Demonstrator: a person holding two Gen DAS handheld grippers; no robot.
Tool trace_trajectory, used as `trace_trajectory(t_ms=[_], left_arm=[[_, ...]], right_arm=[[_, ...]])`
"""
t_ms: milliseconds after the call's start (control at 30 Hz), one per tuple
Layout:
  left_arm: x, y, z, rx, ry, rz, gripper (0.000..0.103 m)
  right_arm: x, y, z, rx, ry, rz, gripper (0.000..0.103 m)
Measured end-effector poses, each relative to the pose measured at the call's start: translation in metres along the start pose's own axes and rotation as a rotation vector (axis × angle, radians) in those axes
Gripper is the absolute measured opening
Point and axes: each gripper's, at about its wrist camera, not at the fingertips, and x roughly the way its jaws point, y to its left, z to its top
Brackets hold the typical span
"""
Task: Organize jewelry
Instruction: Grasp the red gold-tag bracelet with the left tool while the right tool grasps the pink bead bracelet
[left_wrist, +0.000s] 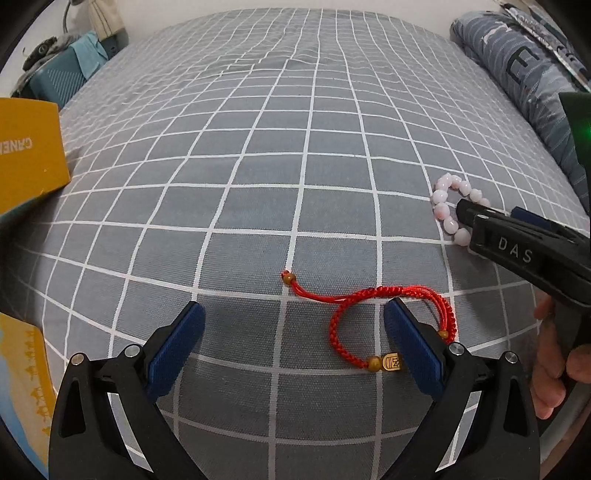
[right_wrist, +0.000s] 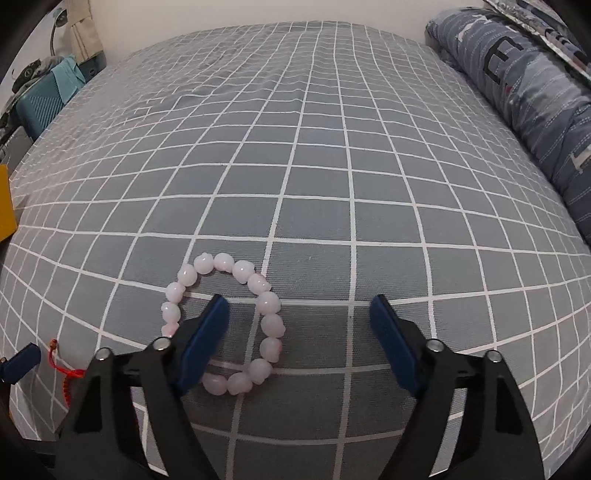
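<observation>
A red braided cord bracelet (left_wrist: 341, 321) with gold beads and a gold charm lies on the grey checked bed sheet (left_wrist: 258, 166). My left gripper (left_wrist: 295, 314) is open just above it; its right finger covers part of the loop. A pink bead bracelet (right_wrist: 266, 317) lies flat to the right. My right gripper (right_wrist: 299, 306) is open low over it, with the left finger inside the ring and the ring's right side between the fingers. In the left wrist view the pink bracelet (left_wrist: 443, 206) shows partly behind the right gripper (left_wrist: 480, 218). The red cord (right_wrist: 68, 373) shows at the right wrist view's left edge.
A yellow box (left_wrist: 29, 155) stands at the left, with a yellow lid or card (left_wrist: 22, 376) below it. A rolled blue striped quilt (right_wrist: 524, 92) lies along the right side of the bed. A teal case (left_wrist: 59, 85) and clutter sit beyond the far left corner.
</observation>
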Motion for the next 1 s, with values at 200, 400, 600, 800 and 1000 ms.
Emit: trace_trajectory(t_ms=[200,400,600,800,1000], left_arm=[[-0.007,-0.007,-0.004,0.035,-0.012,-0.011,0.065],[-0.012,-0.005,-0.005,0.026,-0.007,-0.027,0.046],[-0.013,0.002,-0.003,0.016,0.009,-0.038,0.007],[-0.017,0.008,-0.003,0.002,0.011,-0.064,0.004],[-0.025,0.010,-0.003,0.001,-0.009,-0.059,0.004]], right_arm=[[-0.001,0.003,0.001,-0.008,0.009,-0.007,0.048],[-0.002,0.004,0.001,-0.012,0.011,-0.017,0.028],[-0.004,0.005,0.002,-0.013,0.016,-0.034,0.010],[-0.007,0.004,0.003,-0.004,0.015,-0.033,0.010],[-0.014,0.003,0.001,0.014,0.013,-0.037,0.010]])
